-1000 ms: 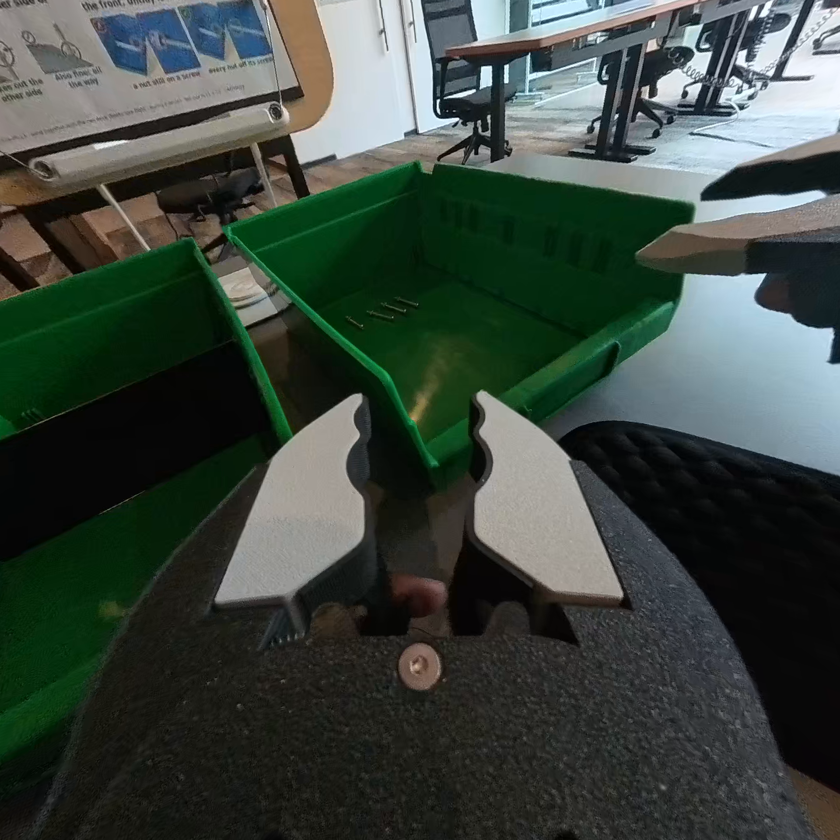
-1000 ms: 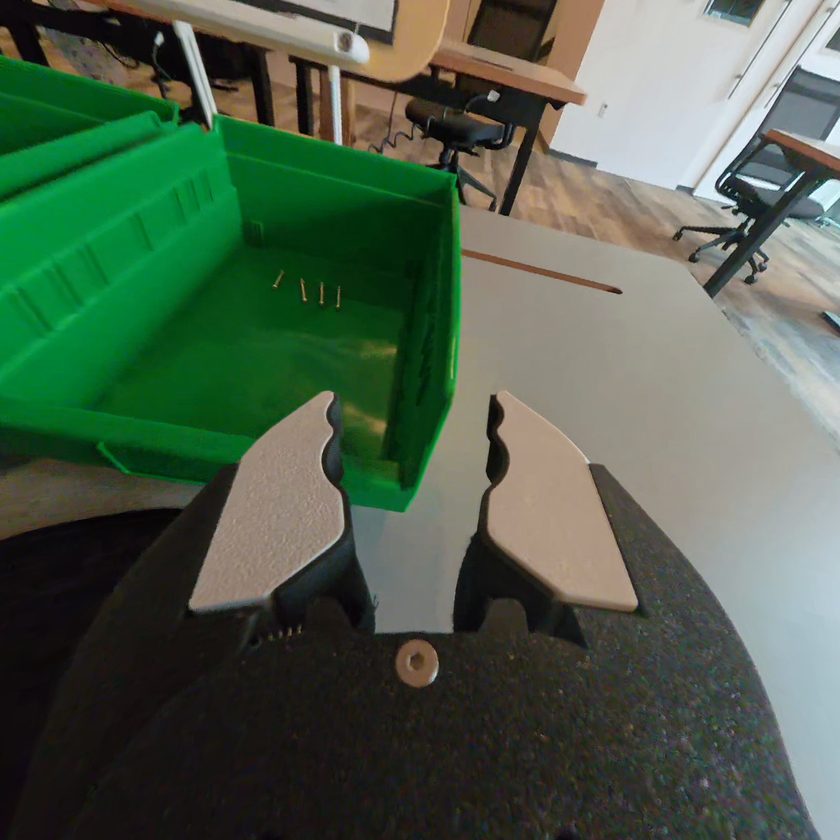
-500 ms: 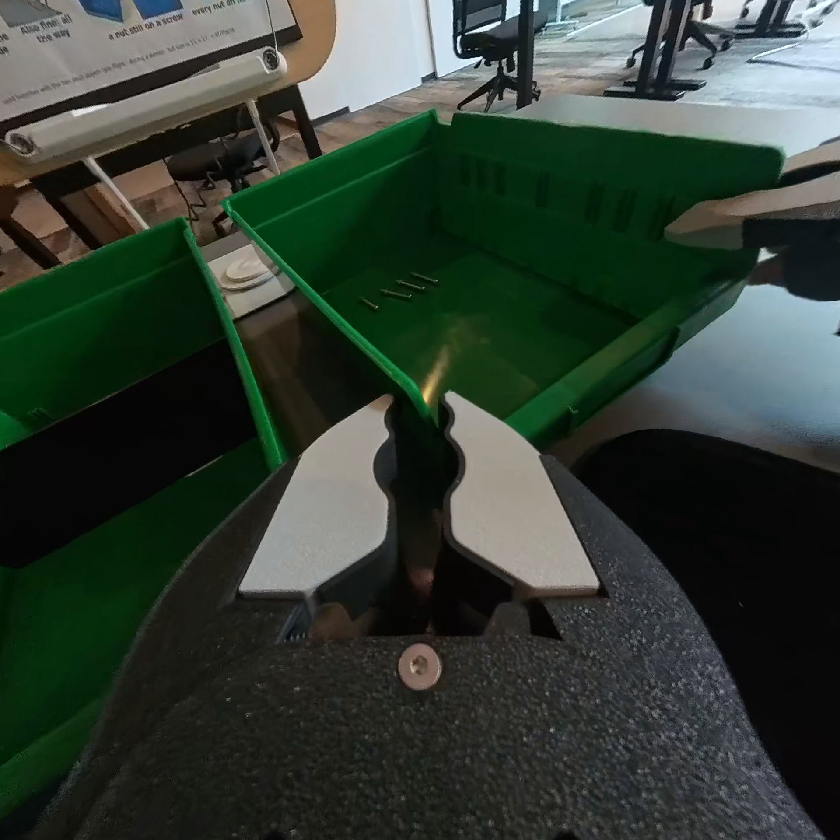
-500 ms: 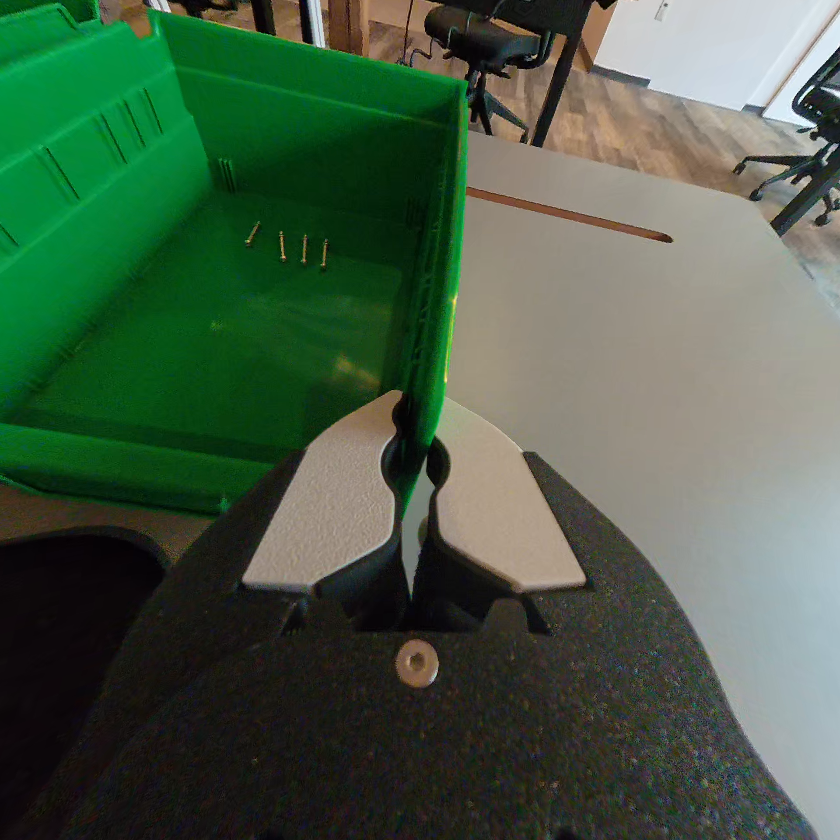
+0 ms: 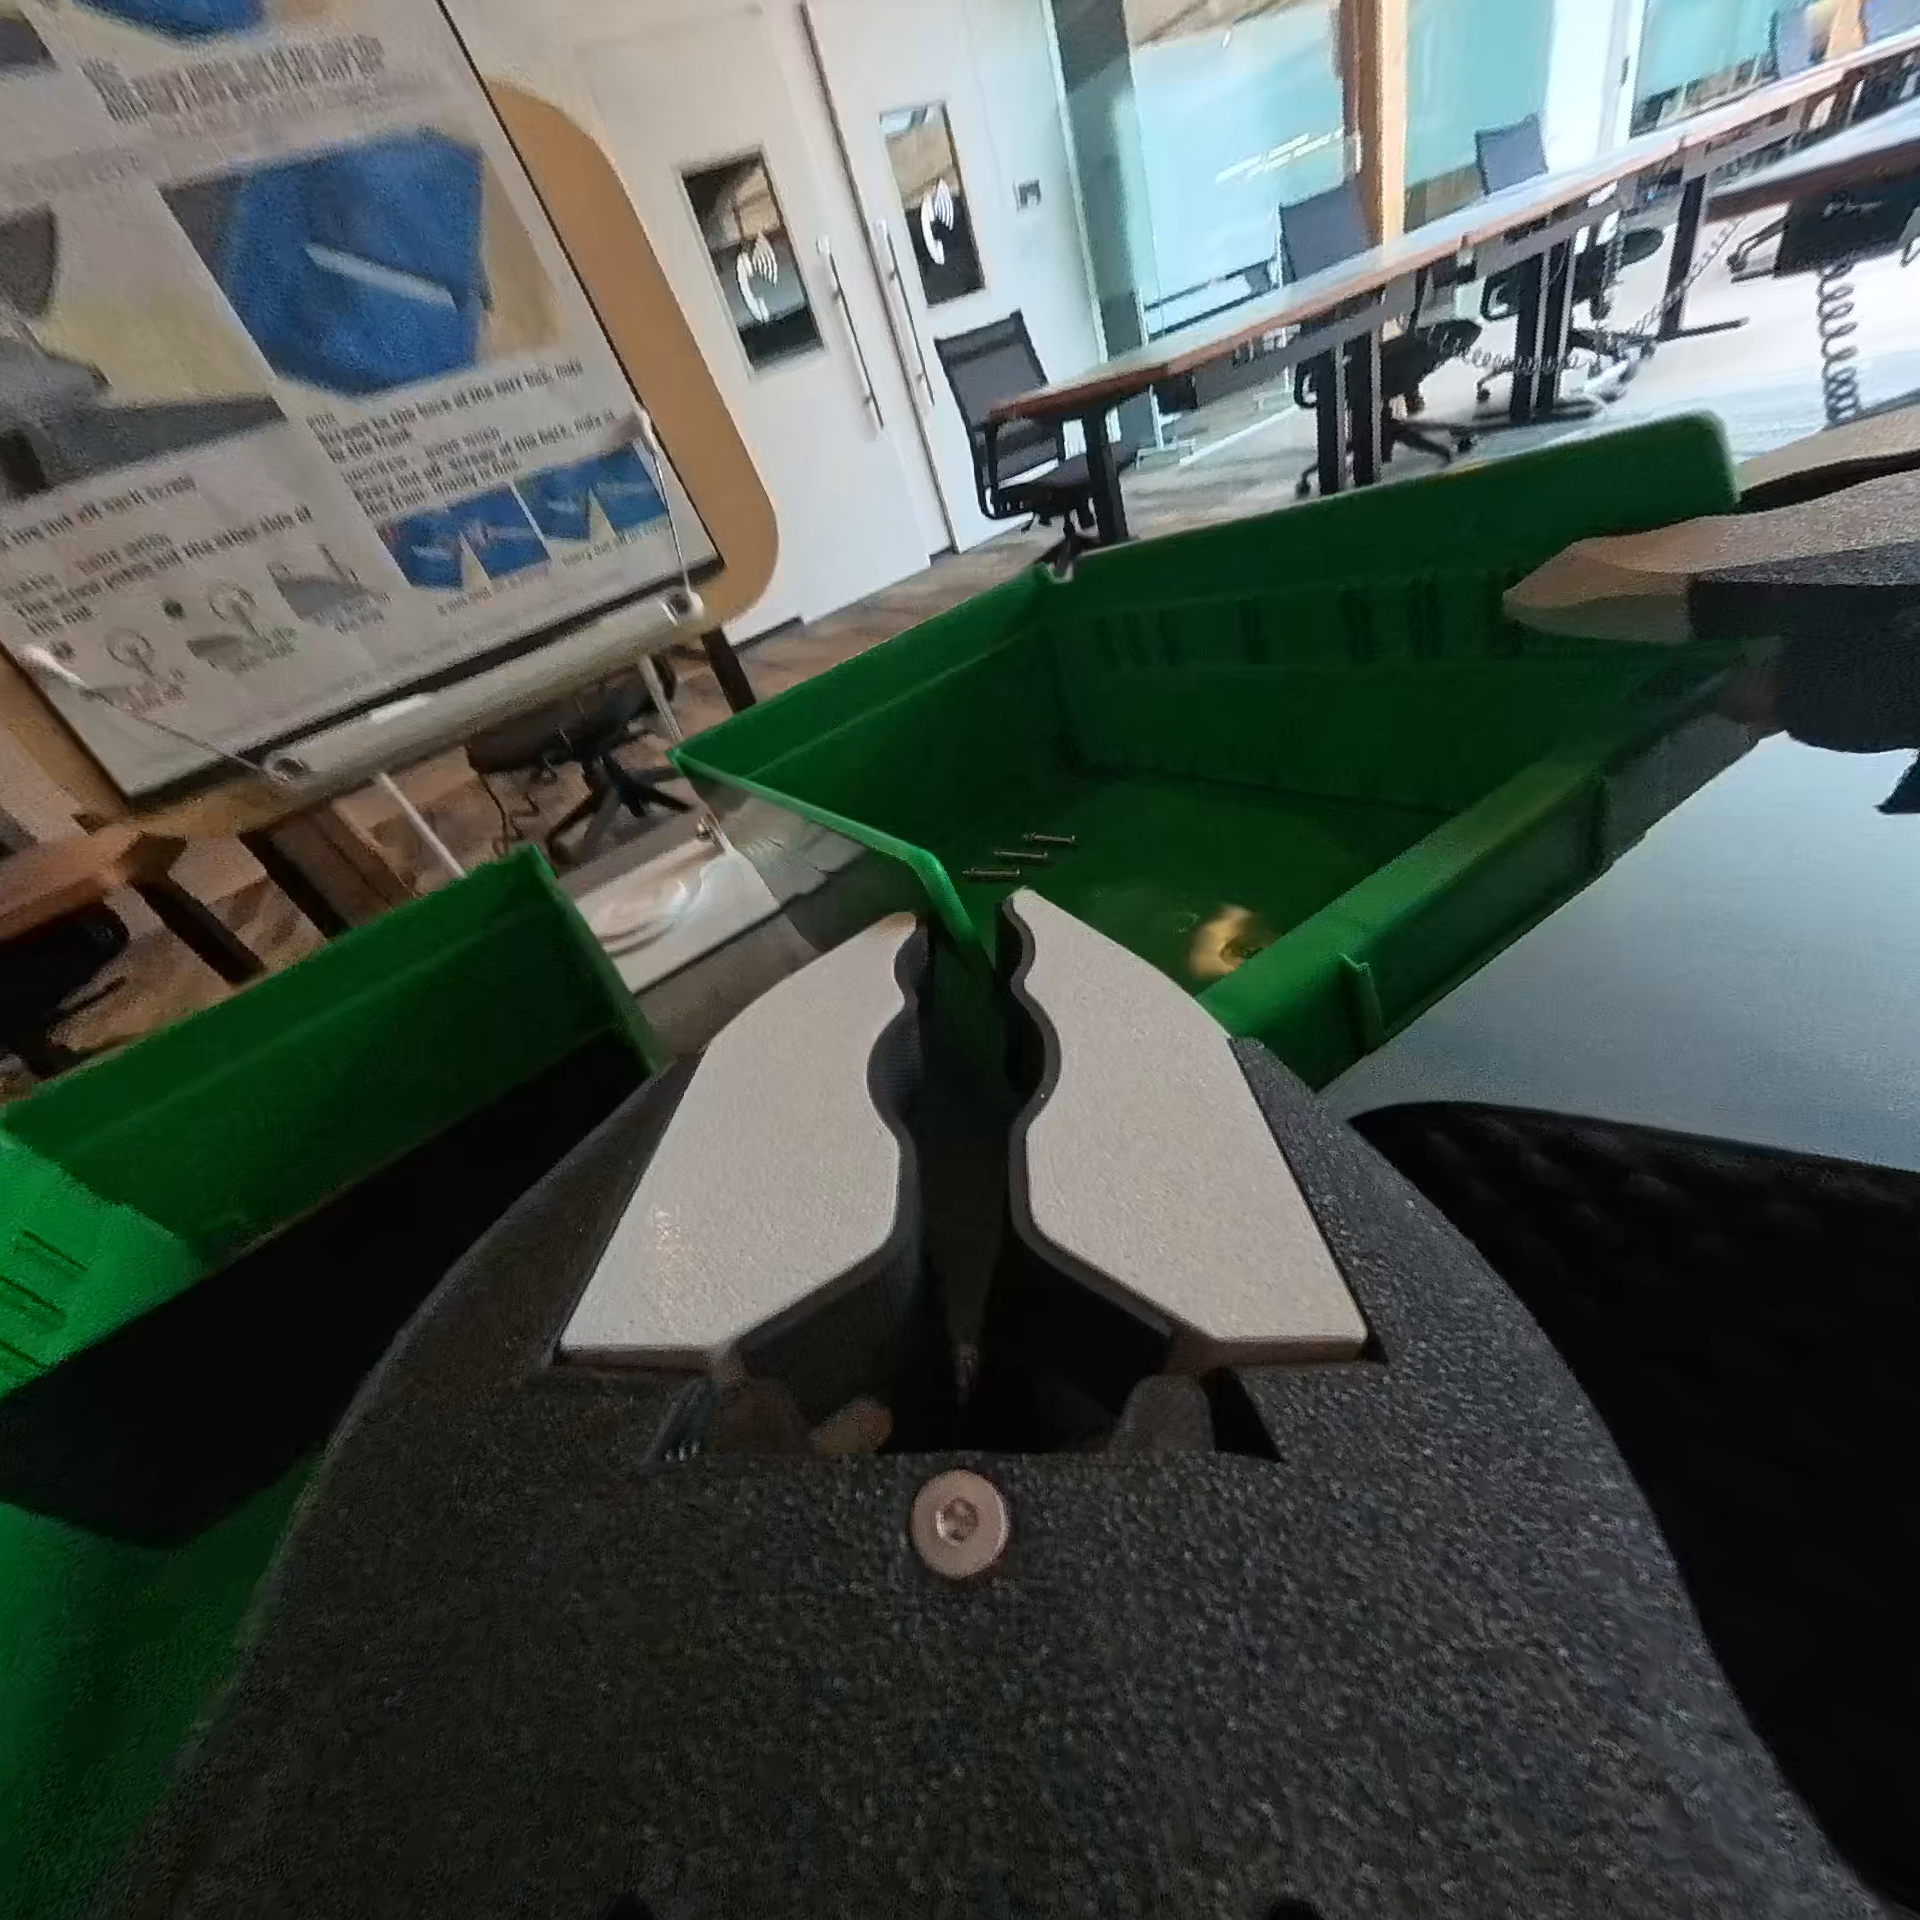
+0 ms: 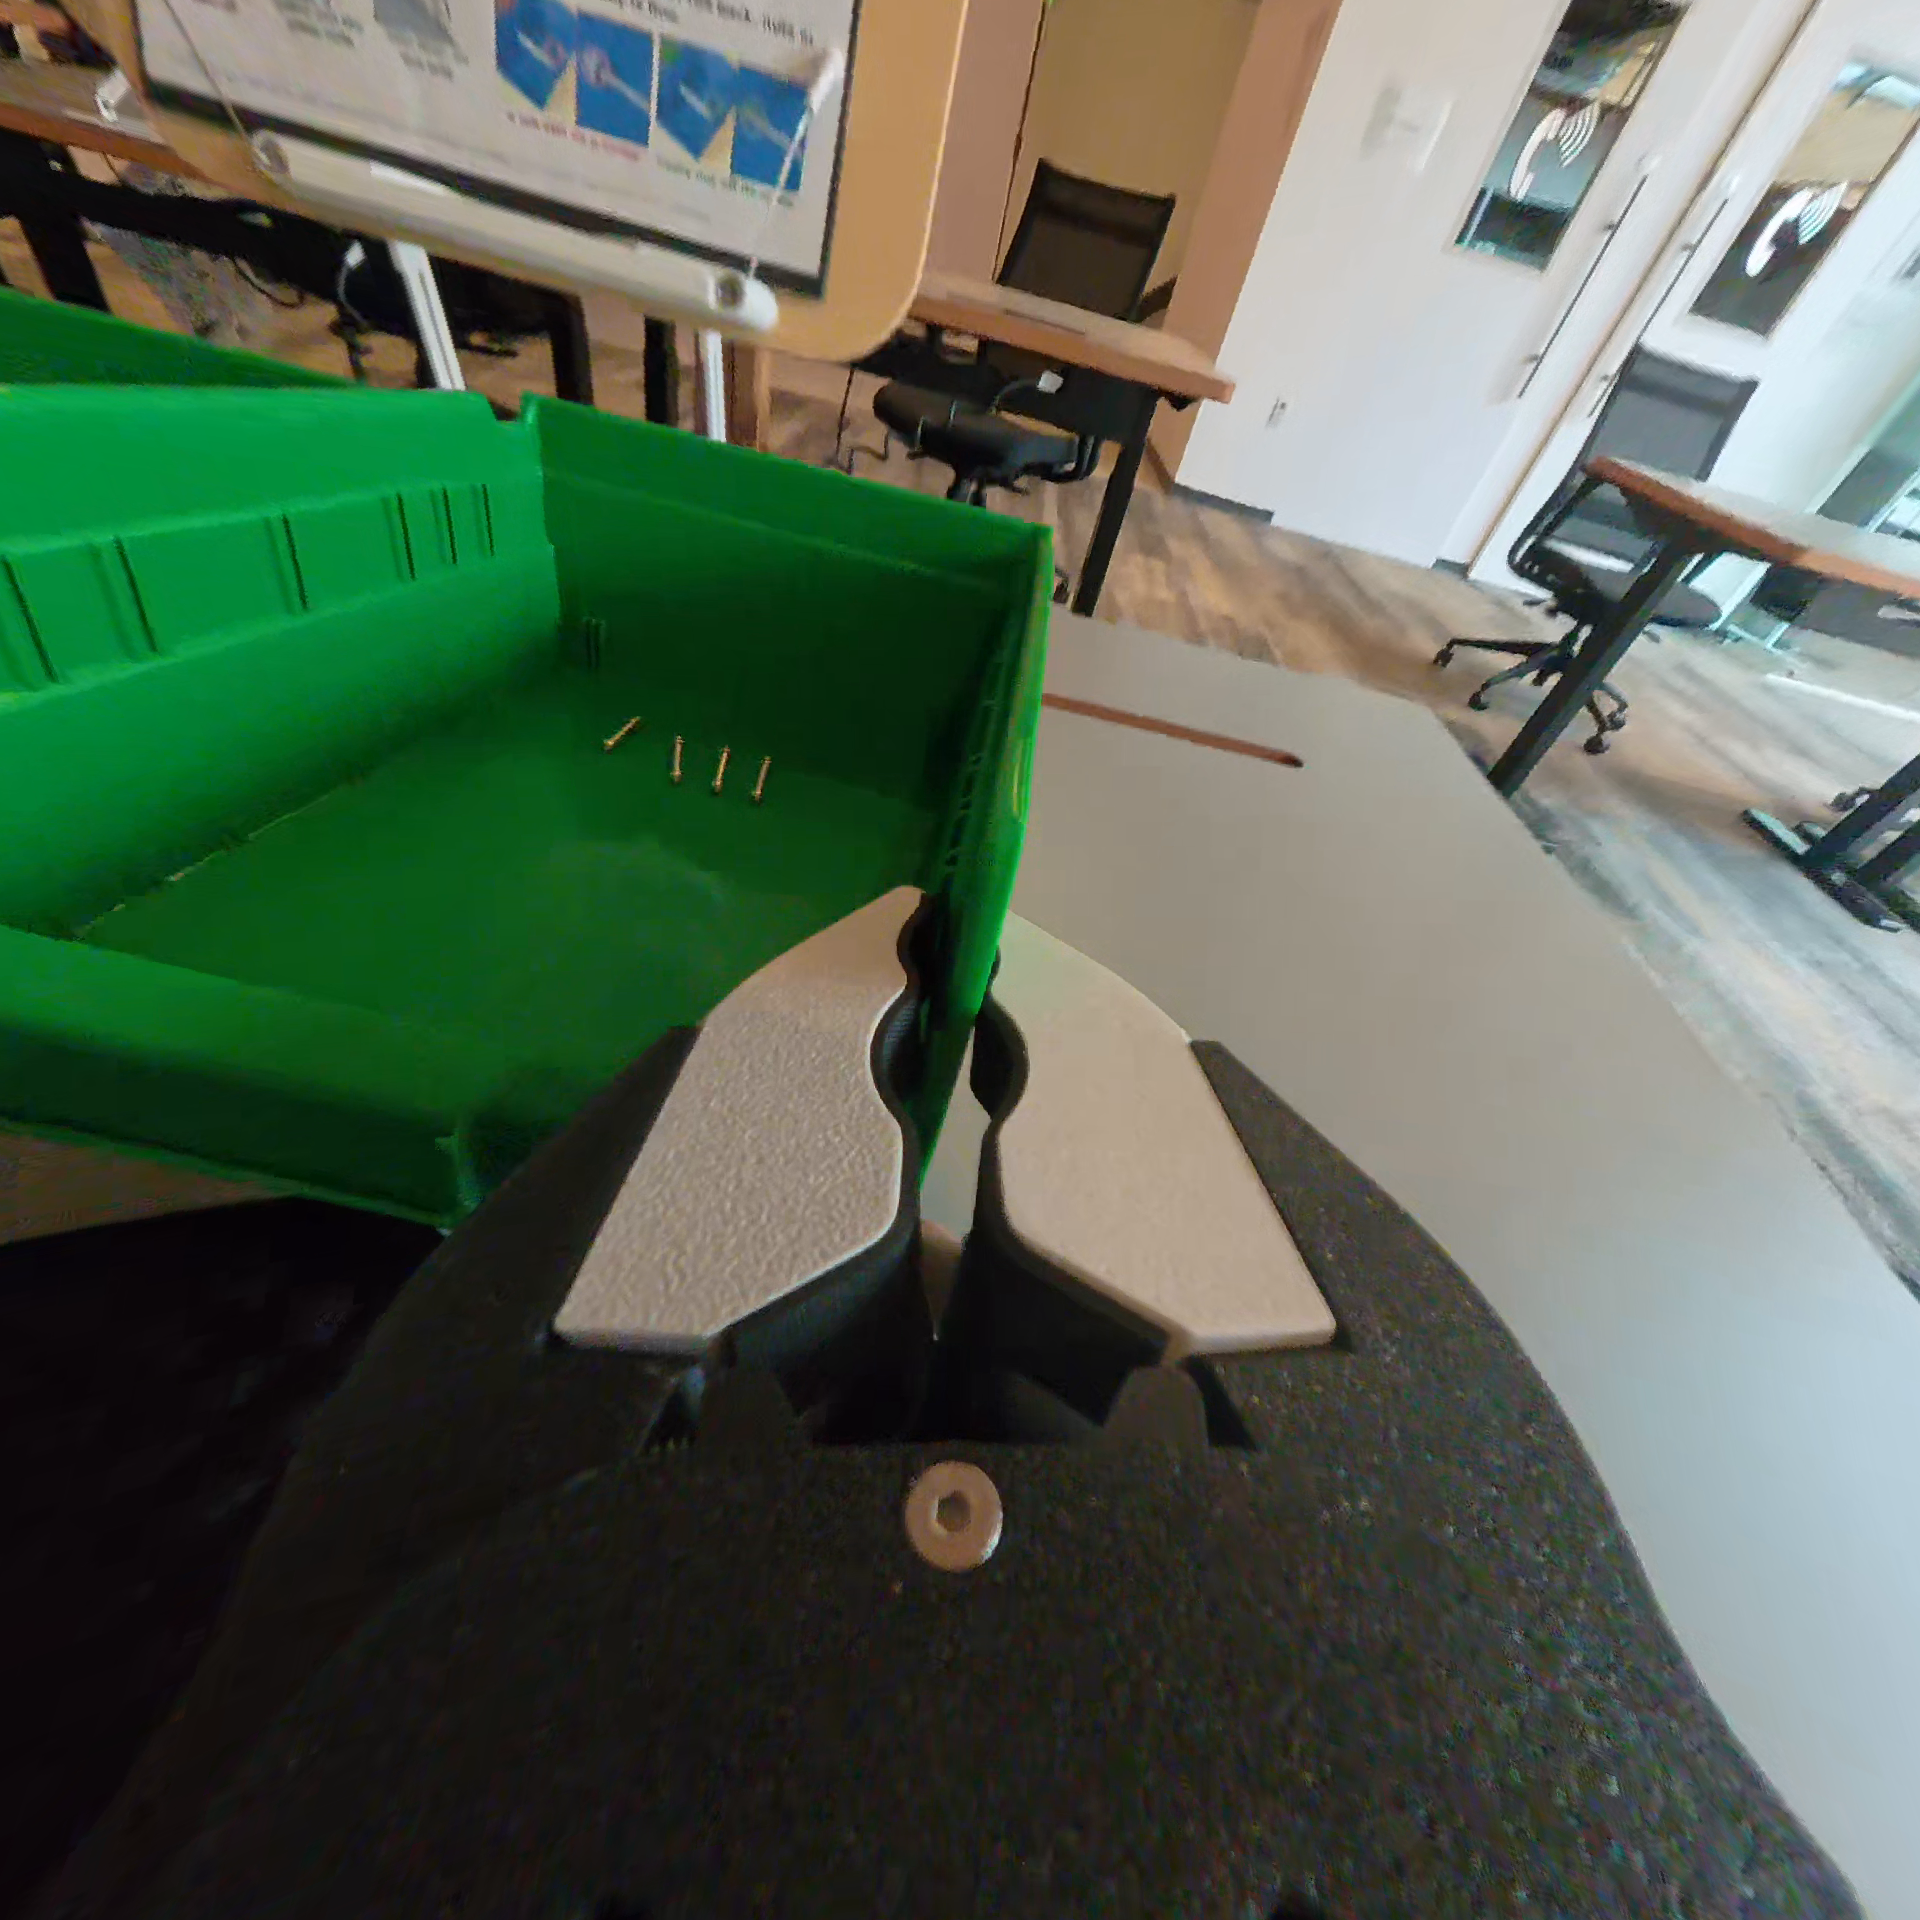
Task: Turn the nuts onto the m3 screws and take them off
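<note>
Left jaws: left gripper [image 5: 961,925] narrow, clamped on the near left side wall of the green bin [image 5: 1392,613]; wall edge runs down between the two grey fingers [image 5: 769,1143].
Right jaws: right gripper [image 6: 951,935] nearly closed, pinching the bin's [image 6: 790,582] right side wall, one finger inside, one outside.
Cross-check: right gripper [image 5: 1621,592] also shows at the bin's far right wall in the left wrist view.
Screws: four small brass screws [image 6: 691,758] lie loose on the bin floor, in a rough row toward the back wall, well apart from both jaws; left wrist view shows three [image 5: 1013,854] just past the fingertips.
Nuts: can't tell, none made out.
Bin: tilted relative to the grey table [image 6: 1403,935].
Neighbours: second green bin [image 5: 312,997] to the left; instruction poster [image 5: 312,343] behind.
</note>
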### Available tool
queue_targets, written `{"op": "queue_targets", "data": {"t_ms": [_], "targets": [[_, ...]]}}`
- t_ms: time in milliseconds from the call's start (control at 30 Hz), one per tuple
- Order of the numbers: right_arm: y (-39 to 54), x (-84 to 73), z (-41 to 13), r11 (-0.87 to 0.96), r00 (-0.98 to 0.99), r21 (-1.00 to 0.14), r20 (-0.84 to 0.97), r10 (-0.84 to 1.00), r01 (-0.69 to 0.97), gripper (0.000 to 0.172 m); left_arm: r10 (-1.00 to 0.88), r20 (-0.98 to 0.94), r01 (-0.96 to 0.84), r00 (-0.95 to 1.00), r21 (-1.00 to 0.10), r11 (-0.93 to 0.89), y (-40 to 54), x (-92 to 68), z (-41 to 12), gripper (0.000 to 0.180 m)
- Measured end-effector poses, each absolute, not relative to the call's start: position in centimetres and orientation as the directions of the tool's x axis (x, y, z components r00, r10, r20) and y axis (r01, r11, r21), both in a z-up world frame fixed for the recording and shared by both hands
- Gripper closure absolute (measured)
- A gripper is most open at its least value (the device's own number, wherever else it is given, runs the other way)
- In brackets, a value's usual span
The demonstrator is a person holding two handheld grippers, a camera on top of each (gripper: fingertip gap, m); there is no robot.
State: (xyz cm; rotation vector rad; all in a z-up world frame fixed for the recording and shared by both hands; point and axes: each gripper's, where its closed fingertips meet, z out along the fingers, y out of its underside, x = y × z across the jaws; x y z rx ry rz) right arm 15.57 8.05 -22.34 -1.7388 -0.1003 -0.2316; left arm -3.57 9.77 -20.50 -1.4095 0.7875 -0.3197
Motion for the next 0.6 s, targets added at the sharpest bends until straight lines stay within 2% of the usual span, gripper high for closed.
{"op": "queue_targets", "data": {"t_ms": [367,600], "targets": [[7.4,7.4,-12.9,0.02,0.975,-0.975,0.22,-0.035,0.22,0.169,-0.536,-0.342,-0.198,0.772,-0.93,0.308,7.5,-11.9,-12.0,0.17],[9.1,-2.7,-11.1,0.089,0.978,-0.979,0.189,0.083,0.182,0.169,-0.428,-0.381,-0.255,0.82,-0.911,0.323,6.9,-21.8,-9.7,0.171]]}}
